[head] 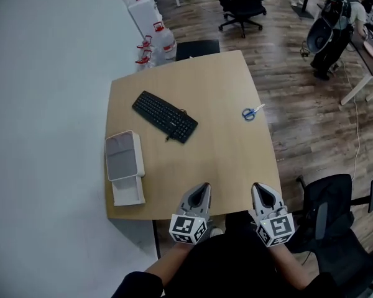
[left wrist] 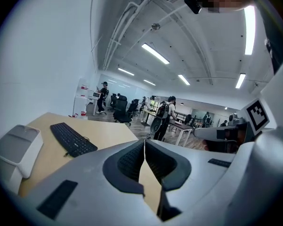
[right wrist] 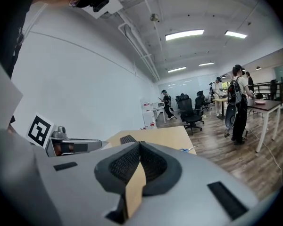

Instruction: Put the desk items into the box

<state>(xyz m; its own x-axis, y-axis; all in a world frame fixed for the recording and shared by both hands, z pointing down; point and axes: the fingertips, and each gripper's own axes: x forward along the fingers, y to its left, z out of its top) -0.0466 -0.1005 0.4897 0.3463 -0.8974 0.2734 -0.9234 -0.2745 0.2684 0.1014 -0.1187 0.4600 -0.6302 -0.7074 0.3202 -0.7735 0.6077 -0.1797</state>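
On the wooden desk (head: 224,79) lie a black keyboard (head: 165,117) left of centre and blue-handled scissors (head: 252,112) near the right edge. A white box with a grey inside (head: 123,155) sits at the desk's left edge, its lid (head: 128,192) lying just in front of it. My left gripper (head: 202,187) and right gripper (head: 258,187) hover side by side over the near edge, both shut and empty. In the left gripper view the left gripper (left wrist: 144,141) points toward the keyboard (left wrist: 73,139) and box (left wrist: 16,145). In the right gripper view the right gripper (right wrist: 139,144) faces the scissors (right wrist: 188,149).
A white wall runs along the left. Water bottles (head: 154,45) and a black chair (head: 198,47) stand beyond the desk's far edge. Another black office chair (head: 336,210) stands at my right. A person with a backpack (head: 339,17) stands by a table at the far right.
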